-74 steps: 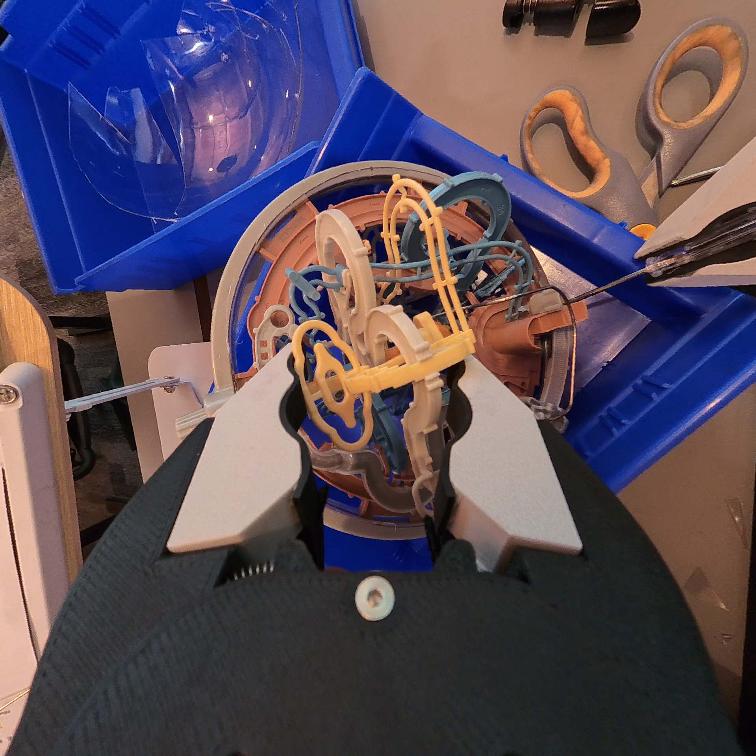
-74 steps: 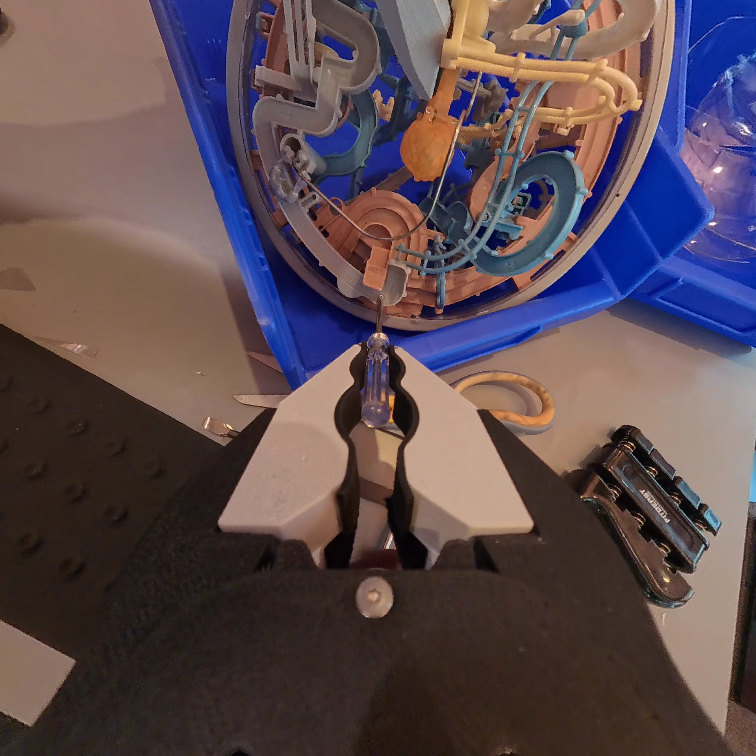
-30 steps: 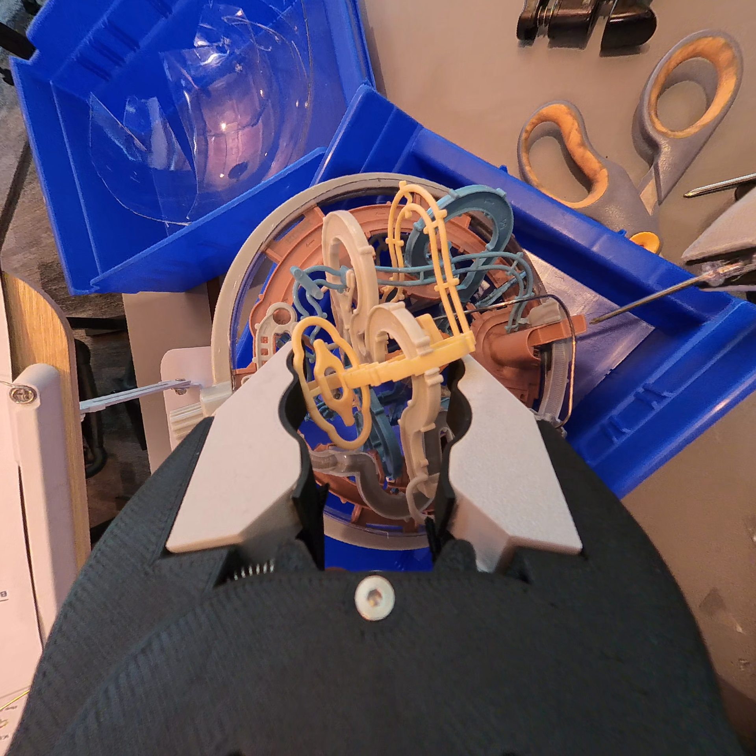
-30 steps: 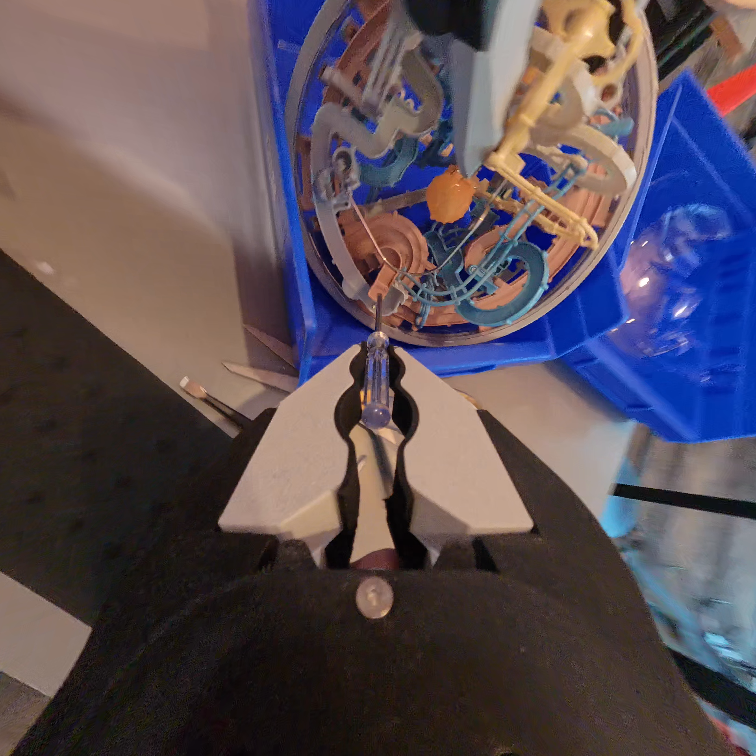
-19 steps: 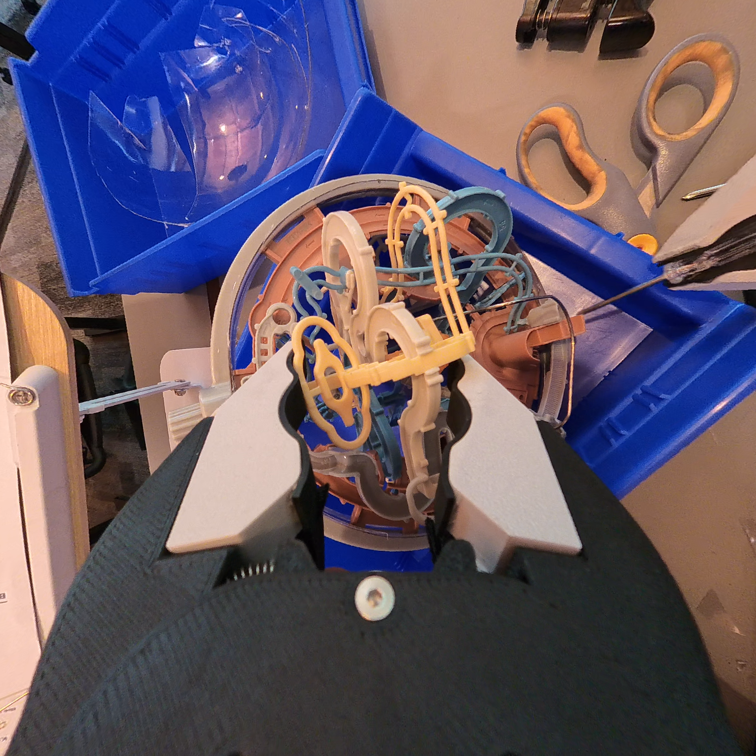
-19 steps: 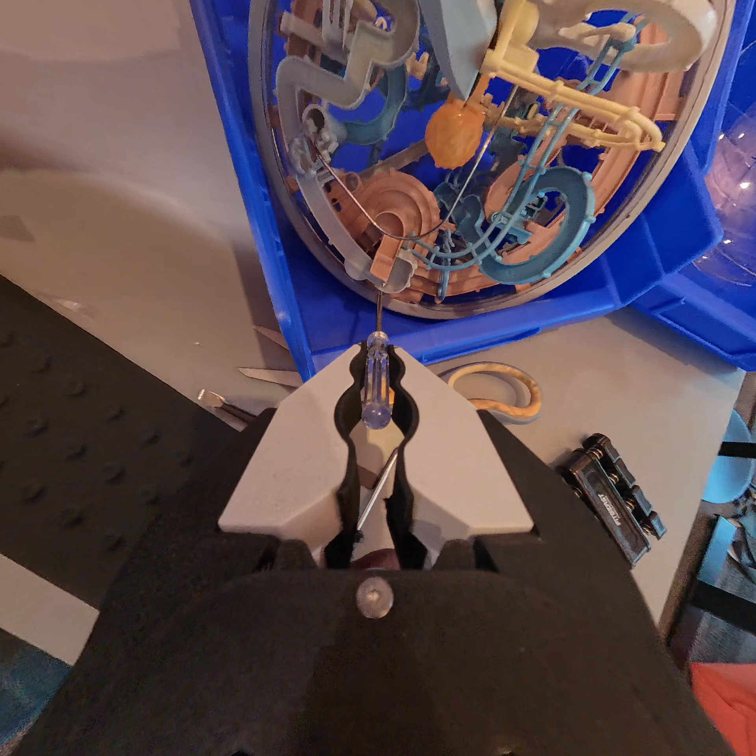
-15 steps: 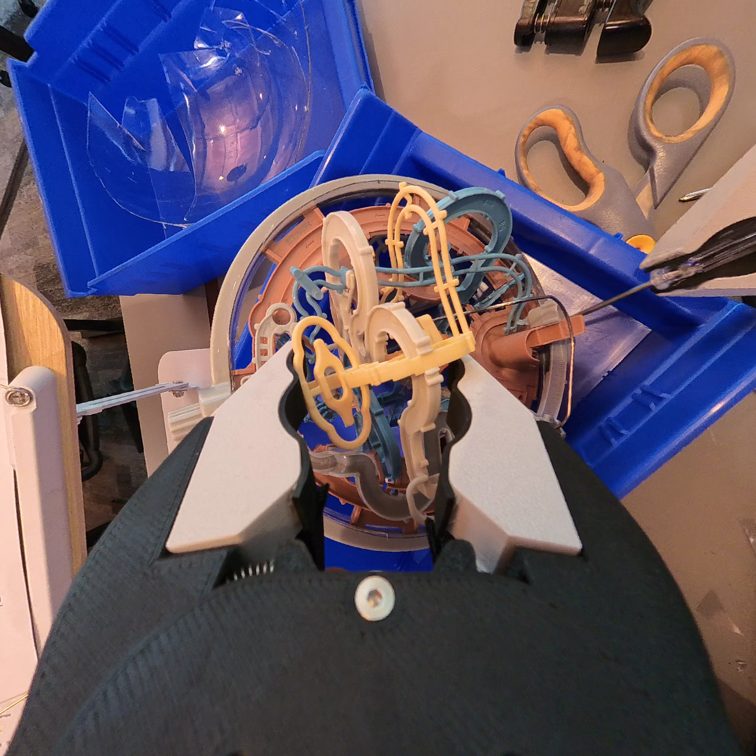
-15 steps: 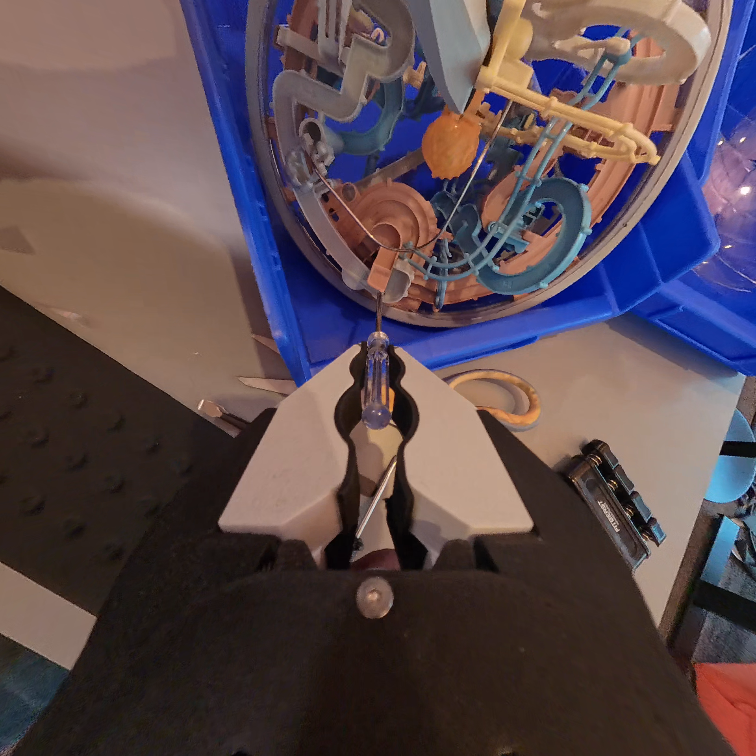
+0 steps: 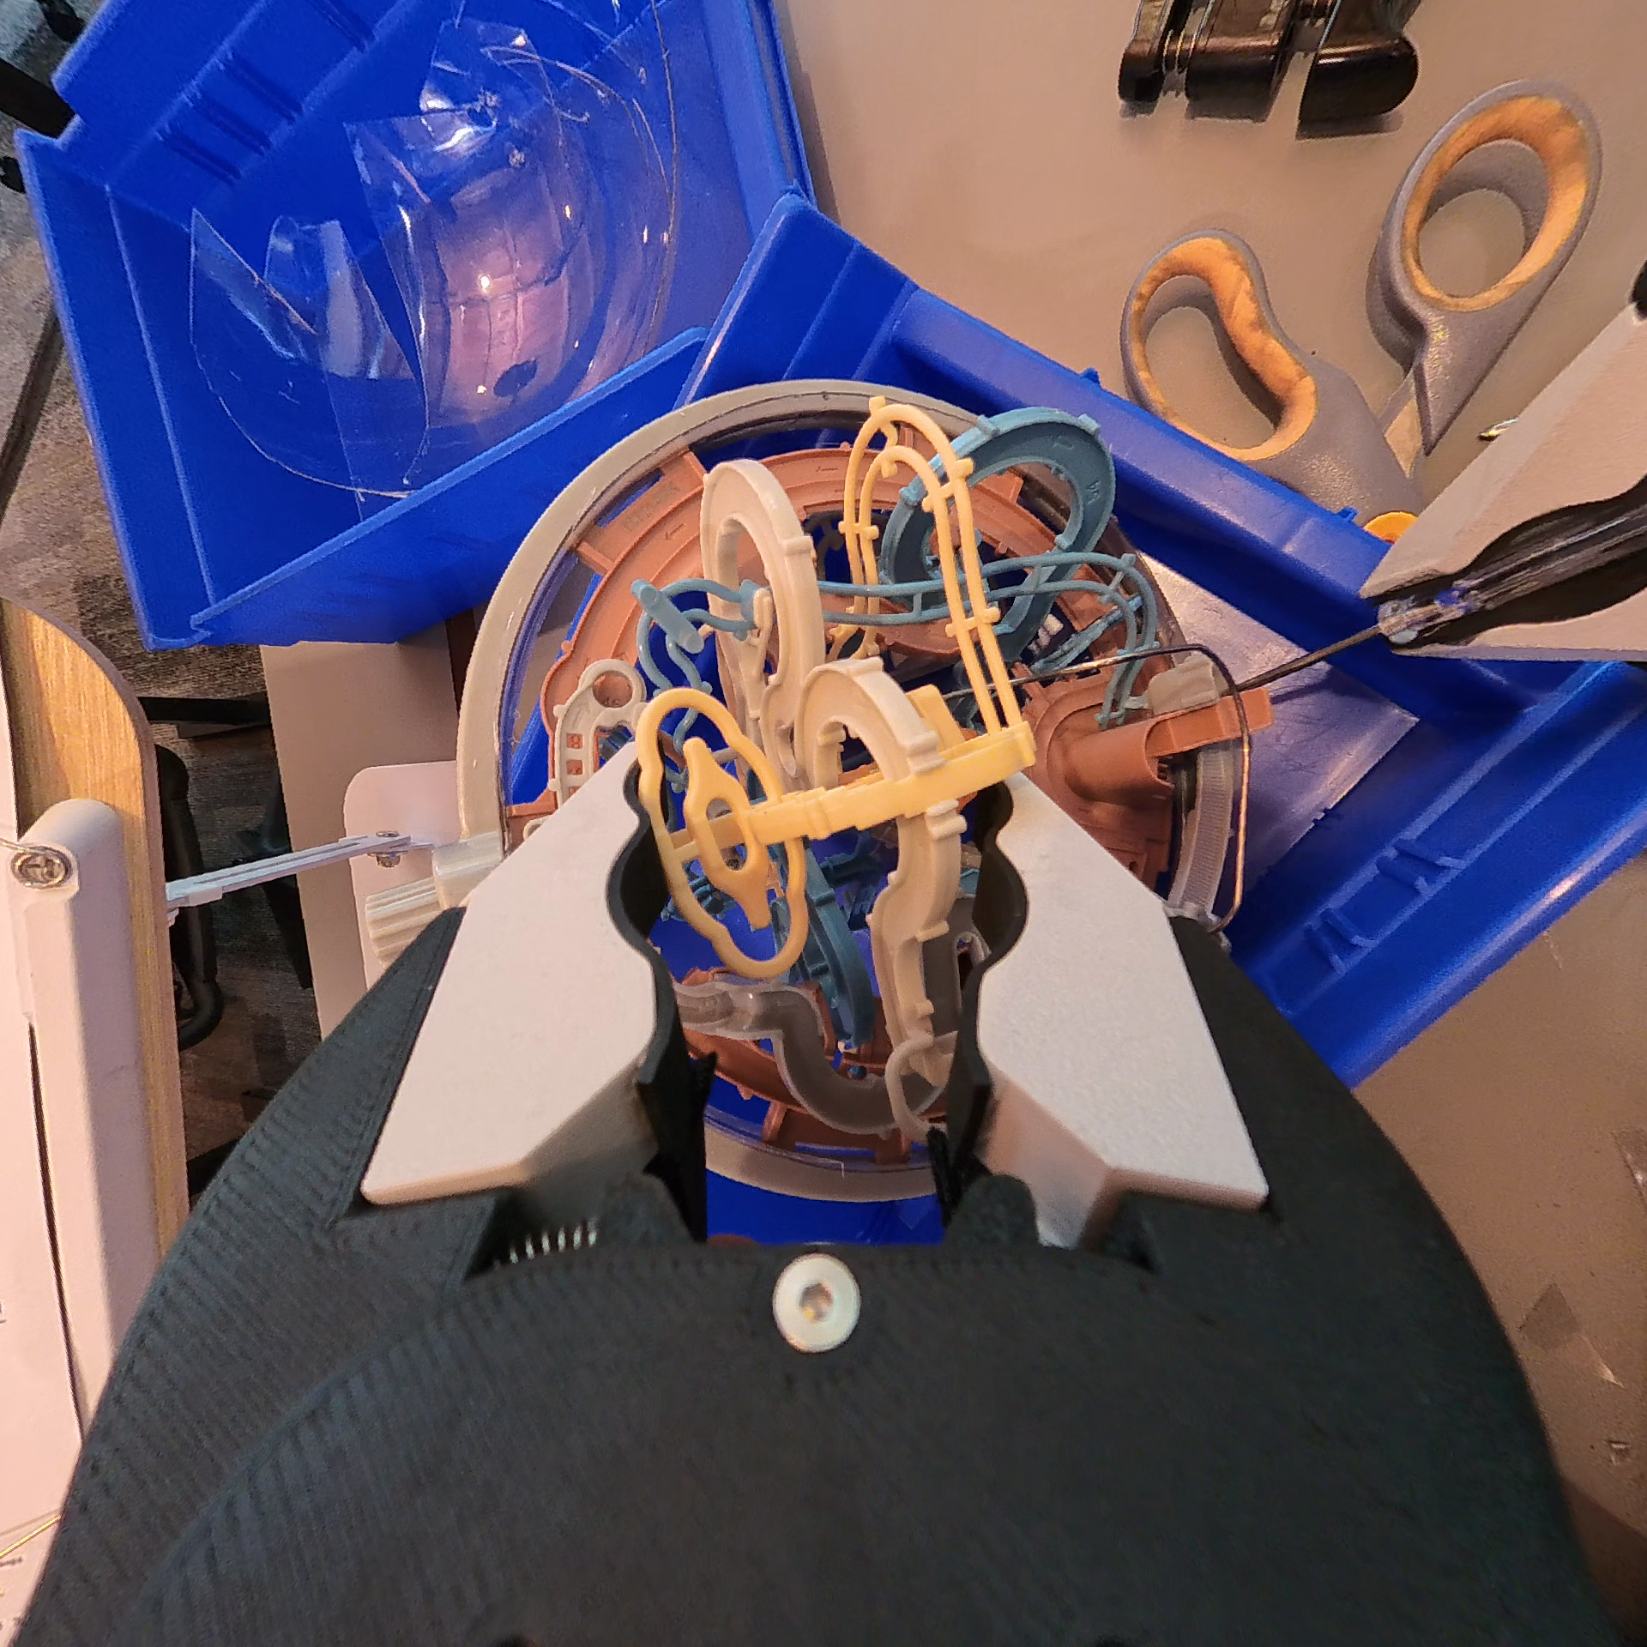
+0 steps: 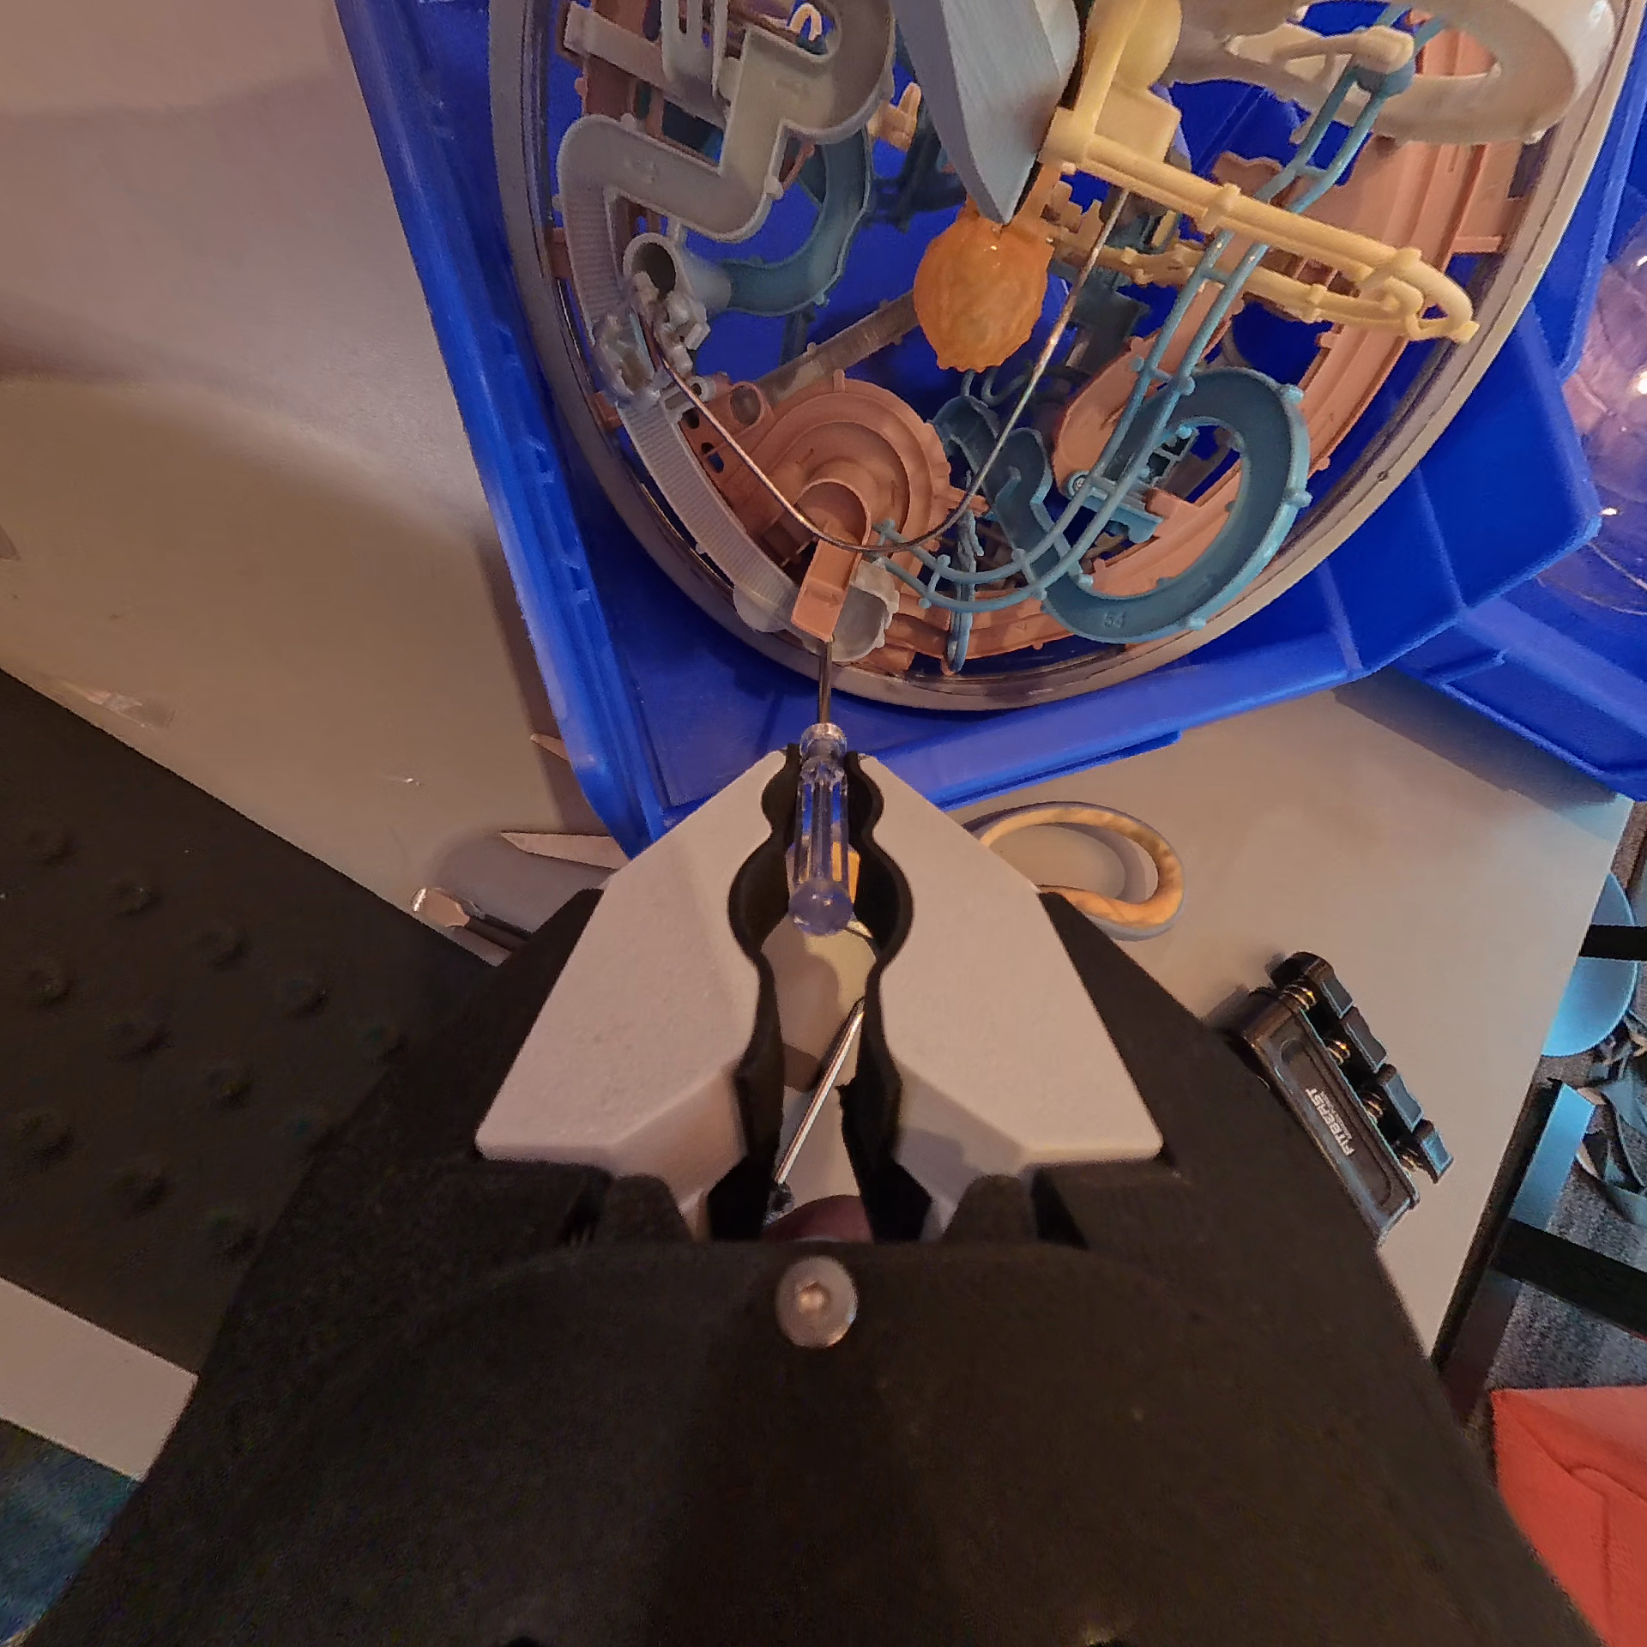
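A clear-handled small screwdriver [image 10: 818, 838], clamped in the right gripper [image 10: 818, 775], is pressed to a multicoloured plastic track maze [image 9: 856, 757] gripped by the left gripper [image 9: 824, 802], its tip hidden.

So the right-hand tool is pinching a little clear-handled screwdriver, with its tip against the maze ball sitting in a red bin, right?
Nearly: the bin is blue, not red, as the right wrist view shows. The right gripper does pinch the clear-handled screwdriver, tip against the maze ball.
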Available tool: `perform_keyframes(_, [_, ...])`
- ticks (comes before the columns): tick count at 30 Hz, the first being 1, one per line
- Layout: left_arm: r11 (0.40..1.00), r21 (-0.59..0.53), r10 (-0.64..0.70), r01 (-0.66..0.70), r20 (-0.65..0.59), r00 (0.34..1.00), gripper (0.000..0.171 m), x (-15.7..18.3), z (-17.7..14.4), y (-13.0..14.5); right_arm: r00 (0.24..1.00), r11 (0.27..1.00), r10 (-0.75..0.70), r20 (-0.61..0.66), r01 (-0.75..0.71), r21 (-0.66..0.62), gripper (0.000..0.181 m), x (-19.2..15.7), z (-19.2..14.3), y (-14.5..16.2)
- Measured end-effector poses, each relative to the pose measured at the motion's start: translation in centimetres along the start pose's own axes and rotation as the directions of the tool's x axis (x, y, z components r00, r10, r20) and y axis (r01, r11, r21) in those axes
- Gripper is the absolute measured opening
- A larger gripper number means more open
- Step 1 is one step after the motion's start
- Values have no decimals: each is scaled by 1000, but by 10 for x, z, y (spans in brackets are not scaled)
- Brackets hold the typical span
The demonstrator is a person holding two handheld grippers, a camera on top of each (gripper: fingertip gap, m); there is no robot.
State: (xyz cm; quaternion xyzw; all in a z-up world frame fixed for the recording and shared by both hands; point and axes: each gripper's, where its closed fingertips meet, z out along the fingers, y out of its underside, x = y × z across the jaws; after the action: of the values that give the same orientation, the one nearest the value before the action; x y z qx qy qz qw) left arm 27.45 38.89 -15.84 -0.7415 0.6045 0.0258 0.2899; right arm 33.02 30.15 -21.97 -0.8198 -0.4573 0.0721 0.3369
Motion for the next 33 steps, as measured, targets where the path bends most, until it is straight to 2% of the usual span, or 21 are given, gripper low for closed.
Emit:
perform_keyframes(3, [1000, 1, -1, 1, -1, 1000, 67, 0, 0, 0, 993, 993, -116, -28, 116, -2, 6, 0, -1, 0])
perform_keyframes(6, [1000, 4, -2, 2, 1, 1000, 67, -1, 0, 0, 923, 928, -372, -93, 369, -52, 6, 2, 0, -1])
perform_keyframes(7, [1000, 4, -2, 2, 3, 1000, 67, -1, 1, 0, 842, 850, -526, -122, 520, -82, 6, 2, 0, -2])
perform_keyframes(9, [1000, 4, -1, 1, 5, 1000, 67, -1, 0, 0, 524, 548, -836, -164, 815, -190, 6, 4, 0, -4])
perform_keyframes(11, [1000, -3, 1, -1, 15, 1000, 67, -2, 0, 0, 267, 300, -951, -154, 917, -263, 5, 4, 0, -6])
perform_keyframes(13, [1000, -8, -3, 3, 22, 1000, 67, -3, 1, 1, 26, 69, -990, -137, 946, -316, 5, 6, 0, -7])
perform_keyframes(14, [1000, -6, -4, 5, 19, 1000, 67, -3, 1, 1, -55, -13, -992, -118, 944, -329, 5, 6, -1, -7])
perform_keyframes(15, [1000, -3, -5, 5, 12, 1000, 67, -2, 1, 0, -103, -69, -991, -86, 942, -329, 5, 5, -4, -7])
perform_keyframes(16, [1000, -6, -7, 7, 15, 1000, 67, -3, 1, 1, -106, -86, -993, -45, 944, -318, 5, 5, -8, -6])
perform_keyframes(17, [1000, -5, -6, 6, 15, 1000, 67, -3, 1, 1, -56, -50, -998, -10, 952, -301, 5, 6, -15, -6])
perform_keyframes(18, [1000, -2, -7, 7, 13, 1000, 67, -3, 1, 1, 39, 40, -999, -10, 957, -286, 5, 6, -23, -9])
perform_keyframes(20, [1000, 5, -10, 10, 6, 1000, 67, -3, 1, 1, 362, 355, -932, -22, 898, -259, 6, 7, -32, -11])
perform_keyframes(21, [1000, 7, -12, 12, 4, 1000, 67, -4, 1, 1, 496, 490, -868, -36, 841, -228, 6, 6, -33, -11])
perform_keyframes(23, [1000, 7, -12, 12, 4, 1000, 67, -3, 1, 1, 696, 697, -715, -67, 701, -153, 6, 4, -32, -11])
perform_keyframes(25, [1000, 4, -11, 10, 8, 1000, 67, -3, 1, 0, 848, 849, -528, -54, 524, -73, 6, 1, -26, -9])
perform_keyframes(28, [1000, 0, -9, 9, 12, 1000, 67, -2, 1, 0, 951, 951, -308, -20, 308, -11, 6, 1, -19, -4])
perform_keyframes(33, [1000, 2, -11, 11, 9, 1000, 67, -3, 1, 0, 984, 984, -177, 1, 177, -4, 6, 4, -9, 5])
